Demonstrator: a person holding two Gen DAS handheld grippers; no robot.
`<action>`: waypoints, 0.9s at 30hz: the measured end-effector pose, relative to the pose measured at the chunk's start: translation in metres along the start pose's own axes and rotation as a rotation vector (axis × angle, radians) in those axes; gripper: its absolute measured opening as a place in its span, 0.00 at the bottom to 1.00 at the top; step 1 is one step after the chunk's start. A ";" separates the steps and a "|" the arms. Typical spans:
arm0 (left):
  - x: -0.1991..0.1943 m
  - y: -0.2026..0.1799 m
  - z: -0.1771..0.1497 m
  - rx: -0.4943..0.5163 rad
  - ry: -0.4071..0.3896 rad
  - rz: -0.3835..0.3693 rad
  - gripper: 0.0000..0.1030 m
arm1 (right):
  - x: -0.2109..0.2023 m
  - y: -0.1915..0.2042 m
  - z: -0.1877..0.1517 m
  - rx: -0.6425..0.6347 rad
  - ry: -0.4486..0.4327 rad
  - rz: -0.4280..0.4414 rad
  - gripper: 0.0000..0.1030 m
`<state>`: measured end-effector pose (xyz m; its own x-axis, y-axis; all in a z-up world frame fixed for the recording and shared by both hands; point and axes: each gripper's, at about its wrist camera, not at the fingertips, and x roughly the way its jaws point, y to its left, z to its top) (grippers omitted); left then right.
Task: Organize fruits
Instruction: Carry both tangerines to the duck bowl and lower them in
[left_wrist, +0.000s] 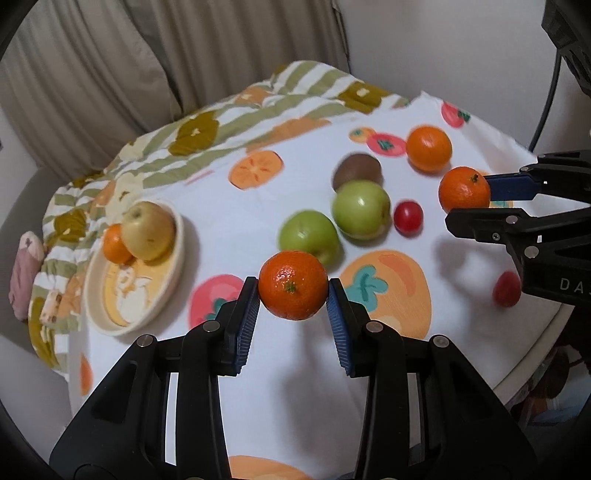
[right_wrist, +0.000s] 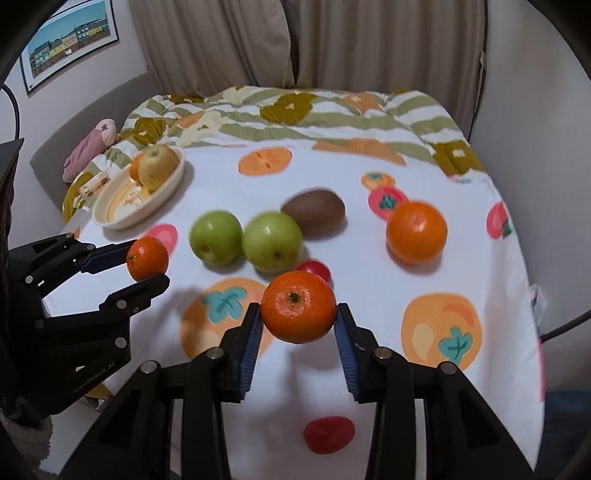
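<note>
Orange fills the near centre of both wrist views: the left tongs (left_wrist: 291, 299) are closed on a mandarin (left_wrist: 293, 284) pinched across its middle by the blue pads with its stem facing the lens, and the right tongs (right_wrist: 299, 323) clamp a second mandarin (right_wrist: 298, 312) the same way, so each fruit hangs clear above the patterned cloth (left_wrist: 221, 206) over the tabletop, judging by the shadows beneath. That squeeze across the widest part is probably what keeps a round, slippery skin from rolling out. Just behind the left fruit sit two green apples (left_wrist: 308, 236) (left_wrist: 361, 211) touching each other, with a small red tomato (left_wrist: 407, 218) beside them, a brown kiwi (left_wrist: 357, 173) behind, and a larger orange (left_wrist: 429, 148) further toward the upper right. Another red fruit (right_wrist: 328, 434) lies low in the right view, near the cloth's front edge. Toward the left of the frame, the cream dish (left_wrist: 107, 306) already holds a yellow apple (left_wrist: 147, 230) and a small orange (left_wrist: 115, 243) crowded at its far end; its near part is bare, which looks like the likeliest landing spot. White cloth between the apples and the dish gives an open lane, though the dish stands by the cloth's left edge, beside the rumpled quilt (left_wrist: 177, 147).
</note>
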<state>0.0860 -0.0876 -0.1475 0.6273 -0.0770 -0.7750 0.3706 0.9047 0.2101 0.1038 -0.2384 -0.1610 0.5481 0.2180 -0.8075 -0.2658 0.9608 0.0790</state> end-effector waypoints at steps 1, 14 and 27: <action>-0.002 0.003 0.002 -0.007 -0.004 0.003 0.40 | -0.003 0.003 0.003 -0.002 -0.007 0.002 0.35; -0.032 0.096 0.014 -0.094 -0.041 0.078 0.40 | -0.024 0.072 0.068 -0.042 -0.089 0.057 0.35; -0.004 0.204 -0.009 -0.111 0.003 0.119 0.40 | 0.022 0.158 0.108 -0.020 -0.057 0.131 0.35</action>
<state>0.1530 0.1009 -0.1064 0.6602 0.0340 -0.7503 0.2162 0.9481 0.2332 0.1591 -0.0630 -0.1034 0.5513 0.3510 -0.7568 -0.3533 0.9201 0.1693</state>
